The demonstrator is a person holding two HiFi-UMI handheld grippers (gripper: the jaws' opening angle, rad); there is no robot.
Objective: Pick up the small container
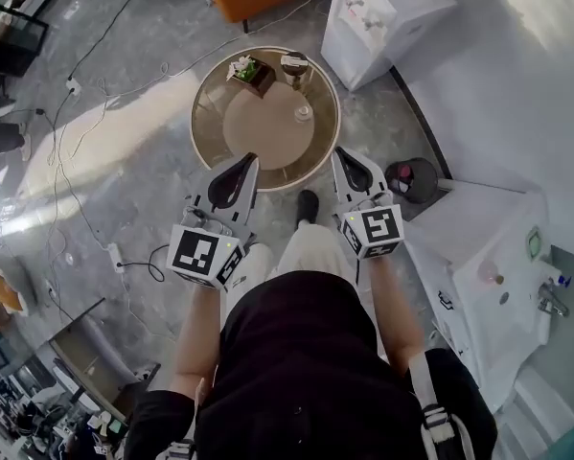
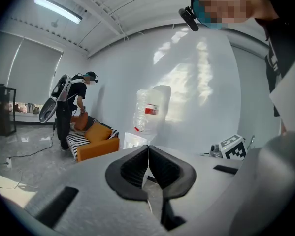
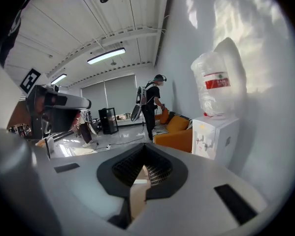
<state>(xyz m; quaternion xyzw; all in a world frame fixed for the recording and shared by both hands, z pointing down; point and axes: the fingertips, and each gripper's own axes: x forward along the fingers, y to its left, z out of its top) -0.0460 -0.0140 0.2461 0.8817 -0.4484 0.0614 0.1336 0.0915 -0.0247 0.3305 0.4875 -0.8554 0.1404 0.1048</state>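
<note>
Head view: I hold left gripper (image 1: 241,169) and right gripper (image 1: 350,163) at frame centre, jaws pressed together, empty, poised over round table (image 1: 206,132) for approach. Small container (image 1: 293,63), likely dark pot, sits upper centre, well apart.

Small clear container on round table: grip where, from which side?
Probably across its side wall, from the near edge: the small clear container stands apart on the round table, bare top before it, dark cup and plant box behind.

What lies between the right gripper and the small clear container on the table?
Nothing: in the head view only bare top of the round table separates the right gripper from the small clear container.
</note>
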